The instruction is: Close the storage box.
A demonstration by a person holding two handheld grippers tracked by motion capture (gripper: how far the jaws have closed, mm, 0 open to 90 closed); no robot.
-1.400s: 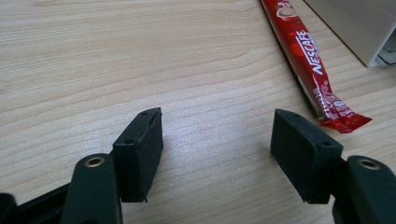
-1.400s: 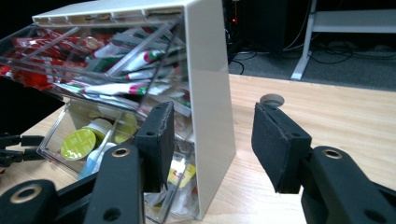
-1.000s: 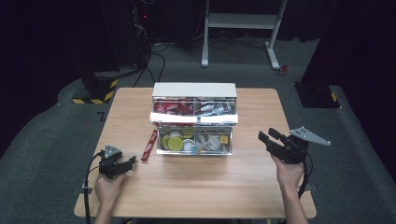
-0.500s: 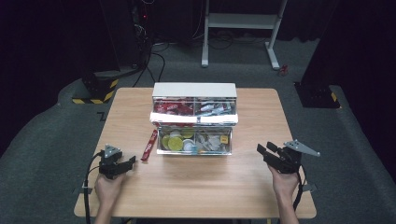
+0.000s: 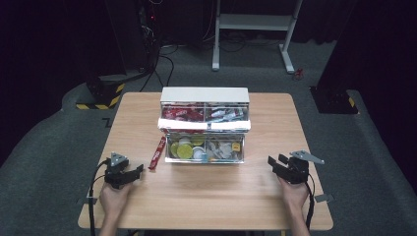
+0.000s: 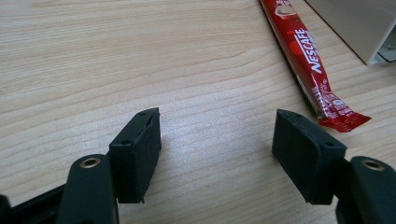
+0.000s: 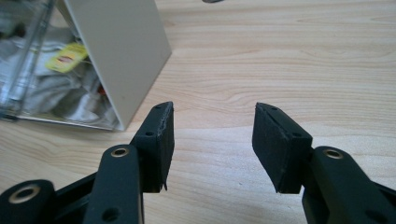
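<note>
A two-tier white organiser box [image 5: 205, 94] stands at the table's middle; its clear lower drawer [image 5: 205, 149] is pulled out, holding capsules and sachets. A red Nescafe stick sachet [image 5: 158, 152] [image 6: 308, 60] lies flat on the wood just left of the drawer. My left gripper [image 5: 135, 171] [image 6: 217, 156] rests low near the front left, open and empty, the sachet's end just ahead of its right jaw. My right gripper [image 5: 274, 162] [image 7: 212, 144] sits at the front right, open and empty, with the box's side wall [image 7: 119, 51] ahead to its left.
The wooden table [image 5: 206, 196] has bare wood in front of the box and at both sides. A white stand [image 5: 253, 22], cables and a yellow-black striped base [image 5: 101, 93] are on the dark floor behind the table.
The right hand has lowered and drawn its gripper back toward the front of the table, settling near the surface. The left gripper has not moved.
</note>
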